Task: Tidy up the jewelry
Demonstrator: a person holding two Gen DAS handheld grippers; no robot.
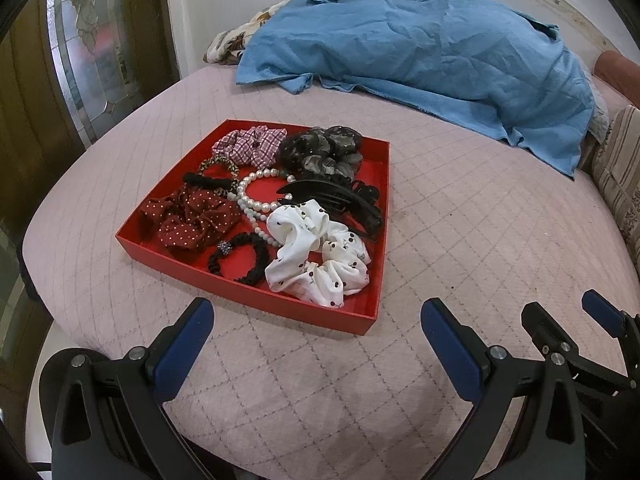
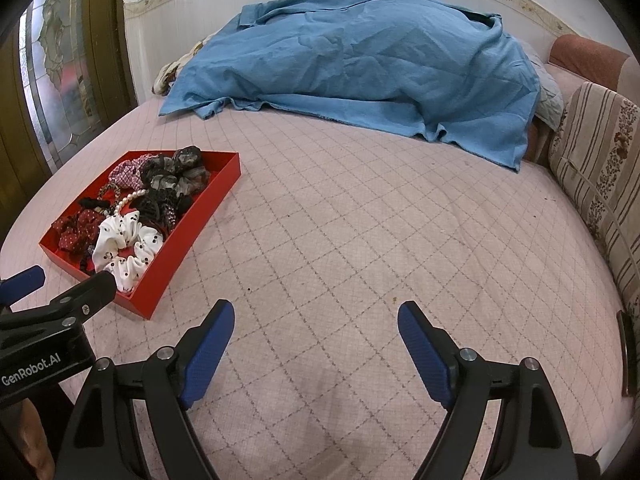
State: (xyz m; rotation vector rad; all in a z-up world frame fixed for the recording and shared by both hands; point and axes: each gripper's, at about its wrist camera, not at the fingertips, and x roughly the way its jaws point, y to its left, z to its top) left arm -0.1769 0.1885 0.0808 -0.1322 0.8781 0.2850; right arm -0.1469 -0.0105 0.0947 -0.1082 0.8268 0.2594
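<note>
You are working over a bed covered in a pale pink quilted spread (image 2: 360,220) stitched in a diamond grid, with a few dark specks on it. In your left wrist view the red tray (image 1: 256,300) sits at about 11 o'clock, just ahead of your left gripper (image 1: 316,344), whose blue-padded fingers are spread wide with nothing between them. The tray holds a white cherry-print scrunchie (image 1: 320,256) in its near right part, a dark red dotted scrunchie (image 1: 192,216) at the left, a pearl bracelet (image 1: 256,196) in the middle, a black claw clip (image 1: 340,200) at the right, and a grey-black scrunchie (image 1: 320,152) and a pink checked one (image 1: 252,146) along the far side.

Your right gripper (image 2: 316,344) has its fingers held apart too, over bare quilt; the tray lies at its 10 o'clock.

At 12 o'clock a rumpled blue cloth (image 2: 360,64) is draped over a heap against the white wall (image 2: 168,20). A striped floral cushion (image 2: 592,168) lies at 3 o'clock, and a leaded glass door (image 2: 56,80) stands at 9 o'clock.
</note>
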